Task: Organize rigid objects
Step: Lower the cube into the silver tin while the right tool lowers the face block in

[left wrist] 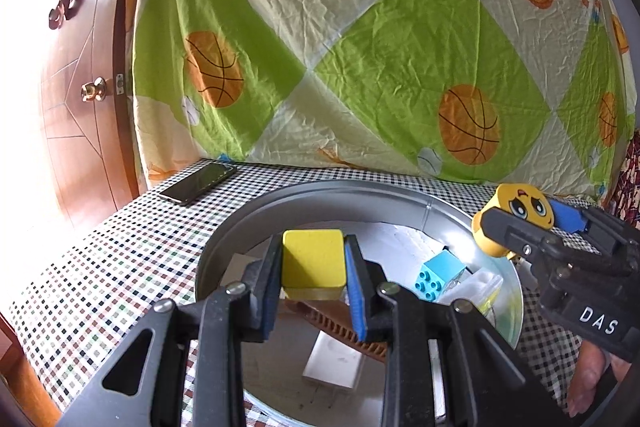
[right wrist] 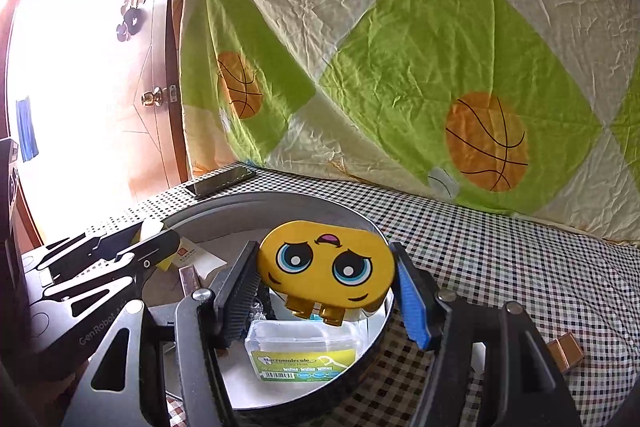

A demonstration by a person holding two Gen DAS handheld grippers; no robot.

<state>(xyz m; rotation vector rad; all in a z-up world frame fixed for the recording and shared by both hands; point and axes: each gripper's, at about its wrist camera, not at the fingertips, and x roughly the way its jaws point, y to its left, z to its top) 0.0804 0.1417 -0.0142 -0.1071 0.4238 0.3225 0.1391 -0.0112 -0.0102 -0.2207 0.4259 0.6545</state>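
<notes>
- Your left claw [left wrist: 314, 269] gripped a yellow block [left wrist: 313, 259], held above the round metal tin [left wrist: 256, 211].
- Your right claw [right wrist: 326, 281] clasped a yellow face-printed case [right wrist: 326, 269] over the same tin, with a clear floss box [right wrist: 302, 351] below it.

Each view looks forward and slightly downward along its own gripper's fingers, close above a round metal tray [left wrist: 436, 203] on a checkered tablecloth [left wrist: 120, 247]. Both face a ball-patterned sheet [right wrist: 400, 67] hung behind the table and a wooden door [left wrist: 80, 107] at left. Both share the tray [right wrist: 280, 201], a phone [right wrist: 224, 181] and the opposite gripper at one edge.
</notes>
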